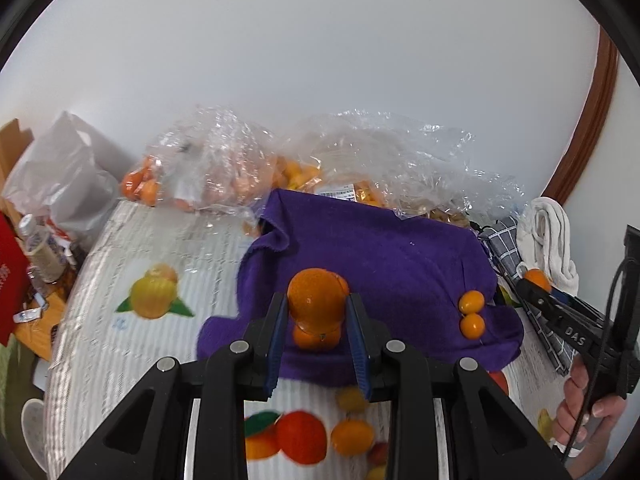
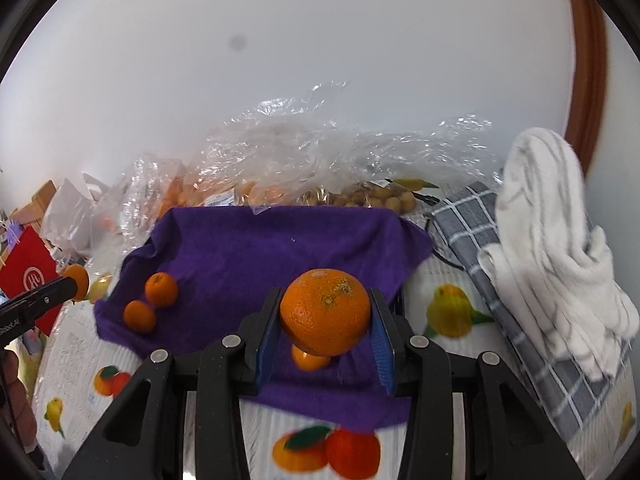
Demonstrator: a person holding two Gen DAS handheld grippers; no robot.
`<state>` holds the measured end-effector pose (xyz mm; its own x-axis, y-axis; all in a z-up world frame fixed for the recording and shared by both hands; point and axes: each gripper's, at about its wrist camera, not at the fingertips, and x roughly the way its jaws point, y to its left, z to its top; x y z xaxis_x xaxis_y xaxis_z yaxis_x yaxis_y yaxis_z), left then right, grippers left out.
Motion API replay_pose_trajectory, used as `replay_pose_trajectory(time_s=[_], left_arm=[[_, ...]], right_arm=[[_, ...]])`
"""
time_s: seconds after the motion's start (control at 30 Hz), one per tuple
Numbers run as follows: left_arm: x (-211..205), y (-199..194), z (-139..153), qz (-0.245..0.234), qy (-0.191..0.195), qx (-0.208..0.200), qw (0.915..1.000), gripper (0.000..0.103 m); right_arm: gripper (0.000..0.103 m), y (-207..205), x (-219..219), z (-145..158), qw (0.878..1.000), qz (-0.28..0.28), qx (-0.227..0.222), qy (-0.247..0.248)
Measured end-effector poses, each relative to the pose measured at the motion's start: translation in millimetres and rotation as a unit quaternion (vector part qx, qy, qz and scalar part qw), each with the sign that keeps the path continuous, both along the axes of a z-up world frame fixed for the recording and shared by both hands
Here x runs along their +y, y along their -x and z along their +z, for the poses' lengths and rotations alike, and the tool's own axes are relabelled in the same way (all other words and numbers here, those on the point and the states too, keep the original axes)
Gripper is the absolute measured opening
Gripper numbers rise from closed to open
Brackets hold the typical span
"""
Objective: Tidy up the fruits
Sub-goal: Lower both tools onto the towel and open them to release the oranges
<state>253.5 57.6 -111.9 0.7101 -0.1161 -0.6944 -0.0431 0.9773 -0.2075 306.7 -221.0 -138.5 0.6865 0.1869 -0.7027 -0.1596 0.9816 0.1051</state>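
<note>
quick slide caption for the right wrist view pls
Right gripper holds a large orange above a purple towel where small oranges already lie.

Small orange (image 1: 318, 298) between left hand-held gripper (image 1: 317, 320) pads

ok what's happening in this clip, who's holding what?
A person is sorting citrus with a handheld gripper in each hand. The left gripper is shut on a small orange; the right gripper is clamped on a bigger orange. Both hang over a purple towel on the fruit-print tablecloth, where two small oranges already lie side by side. Bagged fruit sits behind.
</note>
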Motion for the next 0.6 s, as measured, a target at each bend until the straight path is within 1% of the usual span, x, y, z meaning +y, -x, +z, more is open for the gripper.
replay_pose_trajectory(time_s=[0.1, 0.2, 0.27, 0.43, 0.53, 0.6], left_arm=[[-2.4, -23.5, -6.5, -0.003, 0.002, 0.011, 0.9999, 0.028], [-4.4, -46.4, -14.3, -0.004, 0.007, 0.021, 0.9998, 0.028], [-7.2, -59.5, -18.5, -0.006, 0.006, 0.025, 0.9997, 0.028], [-17.3, -91.9, -30.0, -0.007, 0.002, 0.038, 0.9993, 0.028], [-24.5, -106.6, -37.0, 0.000, -0.013, 0.047, 0.9988, 0.028], [-27.5, -112.2, -41.0, -0.002, -0.014, 0.049, 0.9987, 0.028]], right_arm=[[0.041, -20.8, 2.1, -9.1, 1.000, 0.006, 0.011, 0.001], [0.041, -44.5, 3.5, -23.5, 0.999, 0.010, 0.033, 0.000], [0.041, -56.5, 4.8, -33.2, 0.999, 0.009, 0.041, 0.007], [0.041, -72.4, 3.7, -49.4, 0.998, 0.009, 0.056, 0.008], [0.041, -79.6, 4.4, -57.5, 0.998, 0.009, 0.063, 0.017], [0.041, -84.1, 4.1, -63.7, 0.997, 0.008, 0.071, 0.020]])
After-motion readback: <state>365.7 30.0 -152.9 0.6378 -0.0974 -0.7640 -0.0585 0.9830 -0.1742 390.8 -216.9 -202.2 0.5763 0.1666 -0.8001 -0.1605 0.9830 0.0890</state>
